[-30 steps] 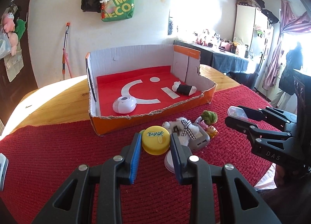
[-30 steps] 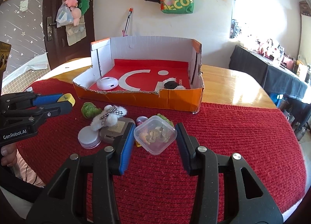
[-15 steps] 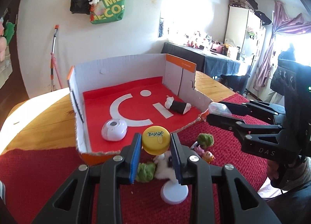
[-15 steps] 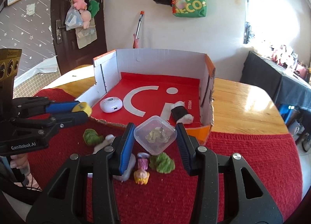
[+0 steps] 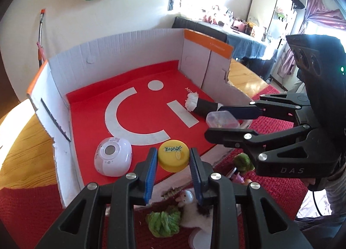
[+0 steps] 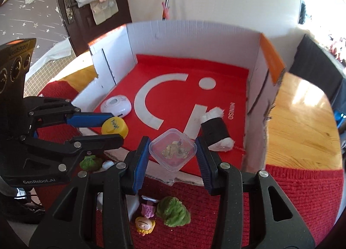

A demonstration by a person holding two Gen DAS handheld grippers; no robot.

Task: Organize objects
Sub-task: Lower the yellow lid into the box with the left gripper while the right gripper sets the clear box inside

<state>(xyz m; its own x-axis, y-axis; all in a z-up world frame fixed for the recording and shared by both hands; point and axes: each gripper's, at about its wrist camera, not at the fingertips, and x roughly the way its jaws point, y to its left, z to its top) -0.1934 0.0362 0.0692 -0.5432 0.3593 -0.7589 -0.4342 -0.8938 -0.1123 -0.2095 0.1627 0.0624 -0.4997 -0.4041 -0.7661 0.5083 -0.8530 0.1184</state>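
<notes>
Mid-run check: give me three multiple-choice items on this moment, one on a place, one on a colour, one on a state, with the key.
1. Where does the white oval device lie?
A. inside the cardboard box
B. on the red cloth outside the box
C. on the bare wood

2. What colour is the round cap between the left tool's fingers?
A. green
B. yellow
C. white

3. What is the state of the right tool?
A. open and empty
B. shut on the green plush
C. shut on the clear square container

Key: 1 A, it rests on the box's red floor near the left wall. 2 B, the cap is yellow with dark writing on top. 3 C, both blue pads press the container's sides, above the box's front edge.
</notes>
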